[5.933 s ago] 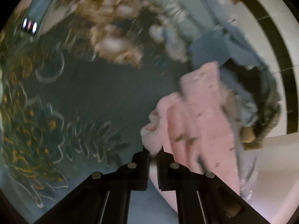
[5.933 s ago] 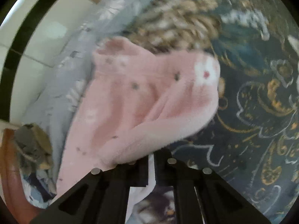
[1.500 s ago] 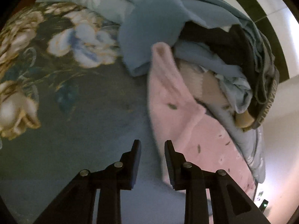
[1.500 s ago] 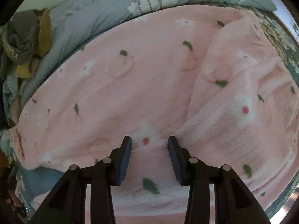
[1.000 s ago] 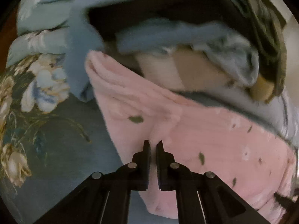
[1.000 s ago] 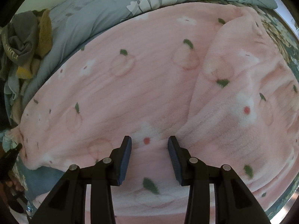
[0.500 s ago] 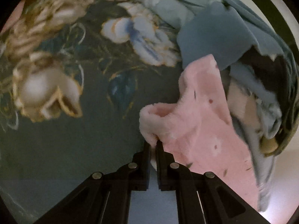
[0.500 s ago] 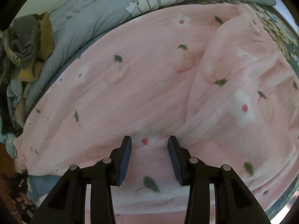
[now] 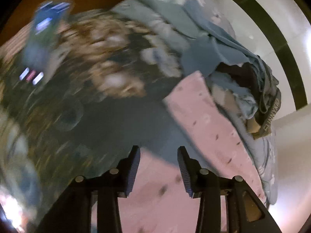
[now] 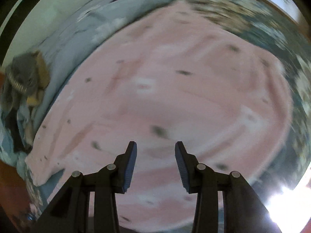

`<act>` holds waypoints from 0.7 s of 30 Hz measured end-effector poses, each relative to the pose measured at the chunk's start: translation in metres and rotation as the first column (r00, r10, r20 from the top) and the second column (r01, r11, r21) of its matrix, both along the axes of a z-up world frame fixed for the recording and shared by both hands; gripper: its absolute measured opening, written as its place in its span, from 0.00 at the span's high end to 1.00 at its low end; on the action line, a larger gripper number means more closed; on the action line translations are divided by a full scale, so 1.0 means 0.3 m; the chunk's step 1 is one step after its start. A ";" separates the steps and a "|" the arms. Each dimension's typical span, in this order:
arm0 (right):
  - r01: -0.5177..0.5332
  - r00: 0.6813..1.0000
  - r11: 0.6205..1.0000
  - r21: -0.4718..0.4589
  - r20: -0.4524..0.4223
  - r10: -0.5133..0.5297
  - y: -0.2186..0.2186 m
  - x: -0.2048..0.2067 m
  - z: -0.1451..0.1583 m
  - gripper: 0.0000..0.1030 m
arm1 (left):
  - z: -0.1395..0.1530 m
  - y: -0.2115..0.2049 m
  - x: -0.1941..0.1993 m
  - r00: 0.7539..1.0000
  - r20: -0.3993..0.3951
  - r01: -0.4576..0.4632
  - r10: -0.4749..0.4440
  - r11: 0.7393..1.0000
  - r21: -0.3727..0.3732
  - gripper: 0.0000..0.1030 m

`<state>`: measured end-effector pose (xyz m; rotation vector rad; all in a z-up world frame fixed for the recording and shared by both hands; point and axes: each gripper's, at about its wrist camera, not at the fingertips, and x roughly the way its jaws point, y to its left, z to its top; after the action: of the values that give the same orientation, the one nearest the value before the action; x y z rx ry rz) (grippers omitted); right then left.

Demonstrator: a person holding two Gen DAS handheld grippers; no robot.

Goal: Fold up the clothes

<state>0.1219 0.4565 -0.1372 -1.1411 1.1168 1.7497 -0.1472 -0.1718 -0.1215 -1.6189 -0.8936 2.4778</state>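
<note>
Release comes first: left gripper [image 9: 158,169] jaws are opening with nothing pinched; right gripper [image 10: 155,162] is parted and empty above the pink garment [image 10: 175,89], which lies on the floral bedspread [image 9: 93,101]. Smooth each fold before regripping. Only the left view shows the clothes pile [image 9: 250,97] touching the garment's far edge.

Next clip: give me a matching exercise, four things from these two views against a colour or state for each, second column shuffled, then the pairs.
Things:
1. garment
2. bedspread
3. left gripper
4. clothes pile

Colour or state:
A. dark, floral print
B. jaws opening, nothing pinched
C. pink, spread flat
D. heaped beside the pink edge

Pairs: 1-C, 2-A, 3-B, 4-D
</note>
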 end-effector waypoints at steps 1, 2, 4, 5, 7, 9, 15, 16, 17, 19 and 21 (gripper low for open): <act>0.036 0.999 0.999 -0.003 0.000 -0.036 0.007 0.064 -0.002 0.59 | -0.016 -0.038 0.057 0.999 0.016 -0.028 0.028 1.000 0.014 0.56; 0.072 0.997 0.997 -0.007 0.000 -0.072 0.013 0.127 -0.003 0.59 | -0.043 -0.065 0.104 0.998 0.038 -0.056 0.055 0.998 0.030 0.56; 0.149 0.989 0.989 -0.021 -0.009 -0.149 0.024 0.256 -0.011 0.59 | -0.097 -0.094 0.189 0.991 0.084 -0.112 0.107 0.991 0.067 0.56; 0.176 0.984 0.984 -0.025 -0.016 -0.176 0.026 0.310 -0.006 0.59 | -0.123 -0.108 0.228 0.986 0.106 -0.141 0.131 0.986 0.085 0.56; 0.222 0.974 0.975 -0.029 -0.029 -0.223 0.031 0.403 -0.001 0.59 | -0.155 -0.126 0.296 0.976 0.135 -0.190 0.173 0.975 0.118 0.55; 0.271 0.961 0.962 -0.033 -0.043 -0.272 0.037 0.487 -0.005 0.59 | -0.185 -0.132 0.341 0.963 0.166 -0.237 0.213 0.961 0.142 0.55; 0.380 0.917 0.918 -0.116 -0.083 -0.390 0.061 0.642 -0.078 0.56 | -0.235 -0.071 0.396 0.959 0.222 -0.211 0.177 0.968 0.136 0.48; 0.381 0.914 0.916 -0.129 -0.099 -0.394 0.065 0.650 -0.087 0.56 | -0.241 -0.056 0.396 0.961 0.222 -0.199 0.165 0.970 0.142 0.47; 0.382 0.910 0.913 -0.141 -0.115 -0.398 0.069 0.657 -0.097 0.56 | -0.247 -0.041 0.396 0.963 0.221 -0.192 0.155 0.969 0.153 0.46; 0.383 0.900 0.909 -0.166 -0.152 -0.408 0.078 0.664 -0.115 0.56 | -0.261 -0.011 0.396 0.964 0.226 -0.177 0.139 0.972 0.157 0.46; 0.384 0.886 0.905 -0.184 -0.203 -0.417 0.087 0.640 -0.126 0.56 | -0.268 0.011 0.397 0.964 0.227 -0.176 0.142 0.974 0.140 0.46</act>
<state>0.3140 0.4827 -0.1749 -0.7166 1.5211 1.5209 -0.0280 -0.1686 -0.2020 -1.8528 -1.2616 2.2847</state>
